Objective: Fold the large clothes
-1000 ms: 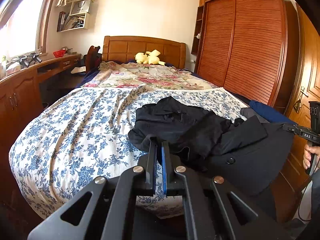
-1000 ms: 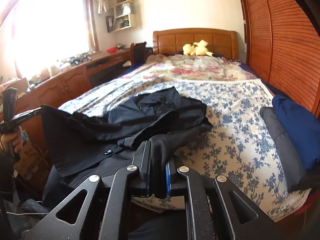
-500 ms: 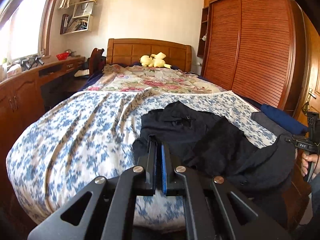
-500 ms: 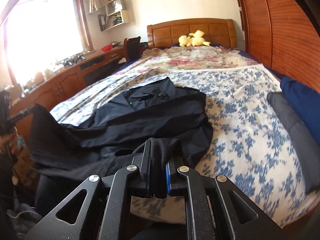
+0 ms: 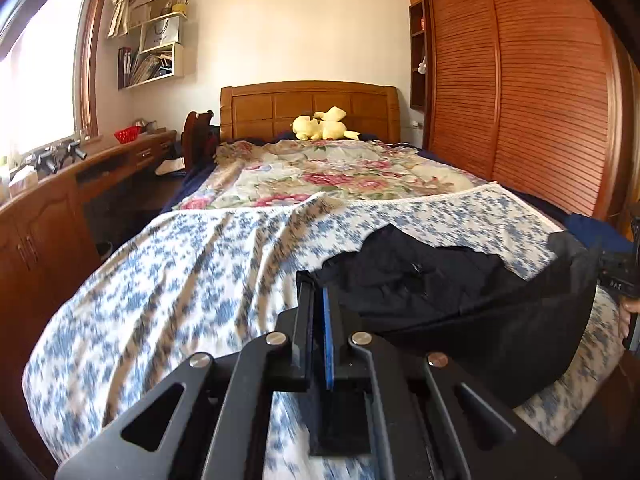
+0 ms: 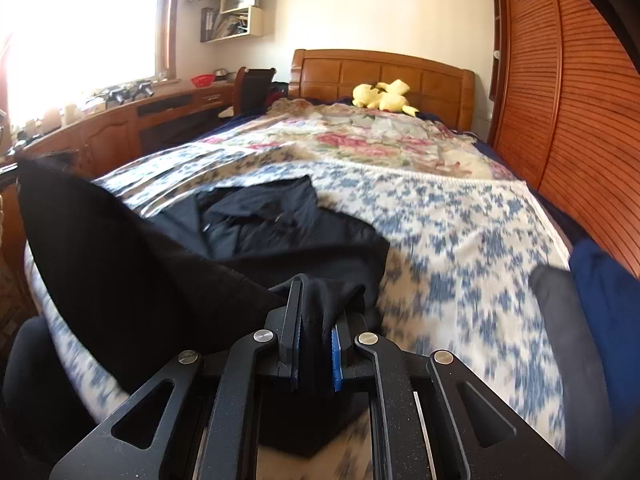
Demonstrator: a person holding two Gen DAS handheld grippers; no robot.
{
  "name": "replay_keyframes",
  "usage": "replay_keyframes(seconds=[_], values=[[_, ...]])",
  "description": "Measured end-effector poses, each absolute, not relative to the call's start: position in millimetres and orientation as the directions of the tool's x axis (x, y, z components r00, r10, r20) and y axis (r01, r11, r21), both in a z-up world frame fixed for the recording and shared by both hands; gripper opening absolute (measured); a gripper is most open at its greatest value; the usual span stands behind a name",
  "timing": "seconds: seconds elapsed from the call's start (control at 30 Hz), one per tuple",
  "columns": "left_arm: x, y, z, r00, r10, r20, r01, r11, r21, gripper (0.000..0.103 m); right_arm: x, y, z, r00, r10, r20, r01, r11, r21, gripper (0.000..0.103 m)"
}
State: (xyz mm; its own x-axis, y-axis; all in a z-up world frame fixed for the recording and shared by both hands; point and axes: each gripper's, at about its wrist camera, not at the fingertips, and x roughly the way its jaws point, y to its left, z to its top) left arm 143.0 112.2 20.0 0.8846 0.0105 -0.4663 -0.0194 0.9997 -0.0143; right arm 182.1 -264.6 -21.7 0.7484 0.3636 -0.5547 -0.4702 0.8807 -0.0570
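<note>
A large black garment point(image 5: 460, 296) lies on the blue-flowered bedspread point(image 5: 192, 280) near the foot of the bed. My left gripper point(image 5: 318, 292) is shut on one corner of its hem. My right gripper point(image 6: 316, 304) is shut on the other corner, with black cloth bunched between the pads. The hem hangs stretched between the two grippers, lifted above the rest of the garment point(image 6: 256, 224). The right gripper also shows at the right edge of the left wrist view point(image 5: 618, 276).
A folded grey and blue pile point(image 6: 588, 308) lies at the bed's right edge. A louvred wooden wardrobe point(image 5: 532, 92) stands on the right. A wooden desk and cabinets point(image 5: 44, 216) run along the left. A yellow plush toy point(image 5: 324, 128) sits by the headboard.
Both grippers have moved forward over the bed, carrying the hem up and toward the headboard. The hanging lower part of the garment now rises over its upper part.
</note>
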Motion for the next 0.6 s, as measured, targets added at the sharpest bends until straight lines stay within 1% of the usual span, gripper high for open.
replay_keyframes(seconds=[0.13, 0.33, 0.5, 0.6], values=[[190, 117, 26, 0.884, 0.047, -0.465, -0.041, 0.999, 0.023, 0.003, 239, -258, -15, 0.764, 0.351, -0.541, -0.458, 0.886, -0.071, 0.008], [267, 129, 27, 0.875, 0.090, -0.475, -0.074, 0.996, 0.052, 0.003, 337, -240, -16, 0.777, 0.303, -0.552, -0.415, 0.906, -0.088, 0.008], [319, 128, 23, 0.870, 0.120, -0.479, -0.084, 0.992, 0.097, 0.003, 412, -224, -23, 0.794, 0.217, -0.567, -0.338, 0.934, -0.116, 0.009], [339, 125, 19, 0.863, 0.107, -0.494, -0.063, 0.993, 0.103, 0.003, 439, -219, -33, 0.797, 0.154, -0.584, -0.283, 0.949, -0.137, 0.009]])
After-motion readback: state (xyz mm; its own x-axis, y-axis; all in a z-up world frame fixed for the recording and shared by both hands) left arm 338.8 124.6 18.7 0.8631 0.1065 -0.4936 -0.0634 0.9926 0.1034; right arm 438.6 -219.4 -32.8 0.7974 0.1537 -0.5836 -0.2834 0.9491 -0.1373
